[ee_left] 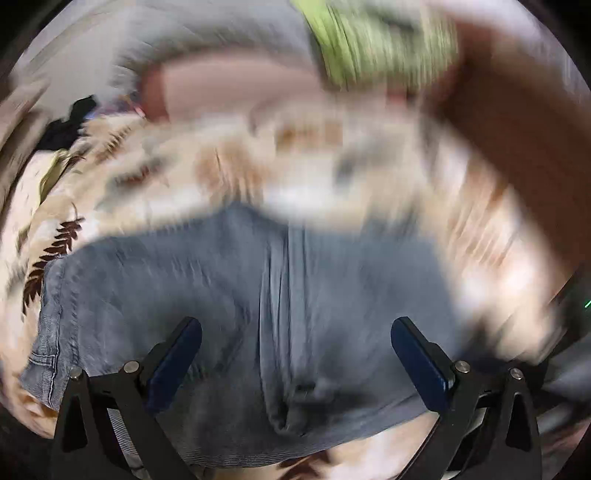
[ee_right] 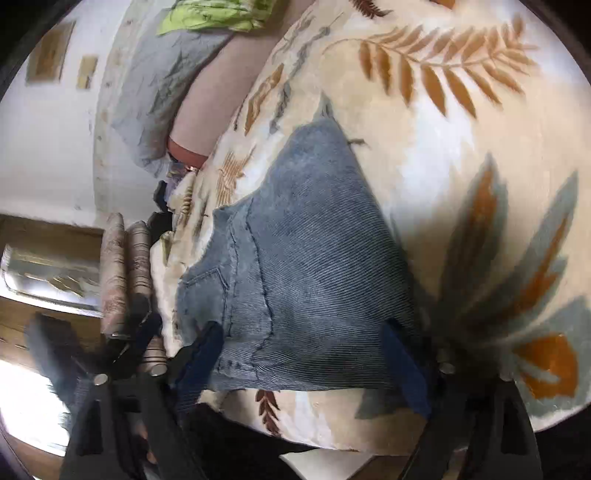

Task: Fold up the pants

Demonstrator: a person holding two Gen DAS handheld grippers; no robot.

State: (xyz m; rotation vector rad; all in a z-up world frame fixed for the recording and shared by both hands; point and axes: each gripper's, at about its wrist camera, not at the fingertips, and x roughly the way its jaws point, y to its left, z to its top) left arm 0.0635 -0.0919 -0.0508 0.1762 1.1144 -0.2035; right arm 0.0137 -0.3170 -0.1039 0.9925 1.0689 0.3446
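Observation:
Blue-grey corduroy pants (ee_left: 280, 317) lie folded in a compact bundle on a cream blanket with a leaf print (ee_left: 110, 177). In the left wrist view my left gripper (ee_left: 295, 339) is open just above the pants, its blue-padded fingers (ee_left: 177, 354) spread wide over the cloth. The view is motion-blurred. In the right wrist view the pants (ee_right: 303, 266) lie flat with a seam and pocket showing. My right gripper (ee_right: 306, 354) is open over their near edge, holding nothing. The other gripper (ee_right: 122, 332) shows at the left of that view.
A person's arm (ee_left: 517, 129) crosses the upper right of the left view. A pink pillow (ee_right: 218, 96), a grey cover (ee_right: 162, 74) and a green cloth (ee_right: 214, 14) lie at the bed's far side. Rolled fabric (ee_right: 125, 266) stands beside the bed. Dark clothes (ee_left: 70, 125) lie at the left.

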